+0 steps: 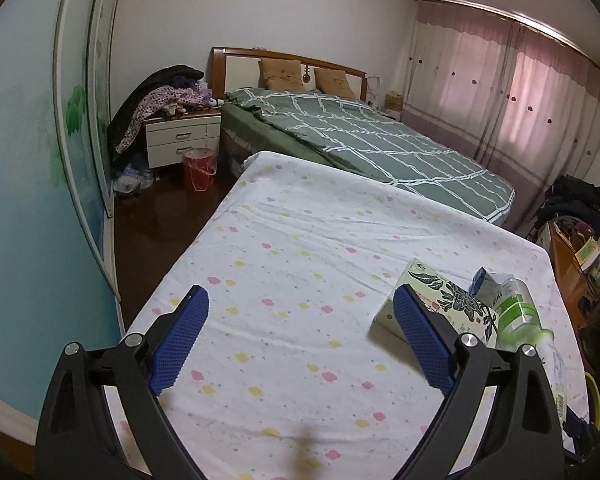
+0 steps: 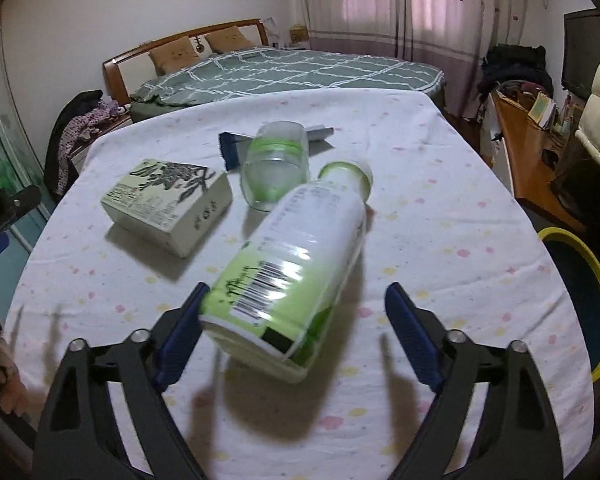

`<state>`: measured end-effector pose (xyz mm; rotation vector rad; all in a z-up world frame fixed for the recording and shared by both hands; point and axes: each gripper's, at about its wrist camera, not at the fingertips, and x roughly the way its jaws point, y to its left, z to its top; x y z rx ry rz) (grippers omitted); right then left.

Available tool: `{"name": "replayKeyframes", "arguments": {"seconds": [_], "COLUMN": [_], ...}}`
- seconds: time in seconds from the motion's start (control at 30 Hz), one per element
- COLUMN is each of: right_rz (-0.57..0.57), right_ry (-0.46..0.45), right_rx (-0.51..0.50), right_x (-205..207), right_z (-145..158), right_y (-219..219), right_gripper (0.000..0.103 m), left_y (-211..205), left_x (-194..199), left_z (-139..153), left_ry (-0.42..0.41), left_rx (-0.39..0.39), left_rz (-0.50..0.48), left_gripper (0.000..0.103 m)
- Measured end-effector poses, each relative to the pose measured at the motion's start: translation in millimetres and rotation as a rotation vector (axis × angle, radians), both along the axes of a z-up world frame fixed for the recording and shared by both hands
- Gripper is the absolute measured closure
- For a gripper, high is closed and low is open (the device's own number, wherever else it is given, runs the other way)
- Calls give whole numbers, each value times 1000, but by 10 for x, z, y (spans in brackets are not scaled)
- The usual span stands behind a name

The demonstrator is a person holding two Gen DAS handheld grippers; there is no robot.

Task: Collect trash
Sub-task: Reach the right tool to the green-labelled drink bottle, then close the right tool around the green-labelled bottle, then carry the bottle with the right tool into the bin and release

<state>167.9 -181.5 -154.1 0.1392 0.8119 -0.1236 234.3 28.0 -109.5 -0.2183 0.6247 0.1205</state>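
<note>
Progress: looks like early stage, nothing visibly binned yet. Four trash items still on the desk (image 2: 440,208): large bottle (image 2: 296,272), small bottle (image 2: 274,166), printed carton (image 2: 168,204), blue-grey pouch (image 2: 236,148).

Right gripper (image 2: 294,322): jaws partly open, straddling the base of the large bottle. Left pad touching or just beside the bottle, right pad clearly apart from it, so no grip yet. In the right view the bottle lies on its side, cap end pointing to 12–1 o'clock; its base seems slightly off the cloth, can't confirm.

Left gripper (image 1: 300,334): jaws wide open, nothing between them, bare cloth only. In the left view the carton (image 1: 444,300) sits at 3 o'clock just beyond the right pad, the small bottle (image 1: 518,312) and pouch (image 1: 486,286) further out the same way.

Likely target: yellow-rimmed bin (image 2: 580,296) at 3 o'clock off the desk edge in the right view; contents not visible.

Surface: white cloth with pink/yellow dots, mildly creased, soft. Bottles could roll.

Room: bedroom. Bed (image 1: 380,140) with green check cover at 12 o'clock, pink curtains (image 1: 500,92) at 1–2, nightstand (image 1: 180,136) piled with clothes and red bucket (image 1: 199,168) at 10–11.
</note>
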Motion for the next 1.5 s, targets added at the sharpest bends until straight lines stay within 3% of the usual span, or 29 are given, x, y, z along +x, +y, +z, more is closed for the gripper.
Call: {"name": "replayKeyframes", "arguments": {"seconds": [0.07,0.23,0.8,1.2,1.5], "right_rz": [2,-10,-98,-315,-553], "right_ry": [-4,-77,-220,-279,-282], "right_rx": [7,36,113,110,13], "right_x": [-22,-212,-689,-969,-1113], "right_z": [2,140,708,829,767], "right_y": [-44,-254,-973,-1772,-2400], "right_gripper": [47,52,54,54,54], "left_y": [-14,-55,-133,-150,-202], "left_x": [4,-6,-31,-24,-38], "left_z": [-3,6,26,23,25], "left_ry": [0,0,0,1,-5], "left_rx": [5,18,29,39,51], "left_rz": [-6,-10,-26,-39,-62], "left_gripper": [11,11,11,11,11]}}
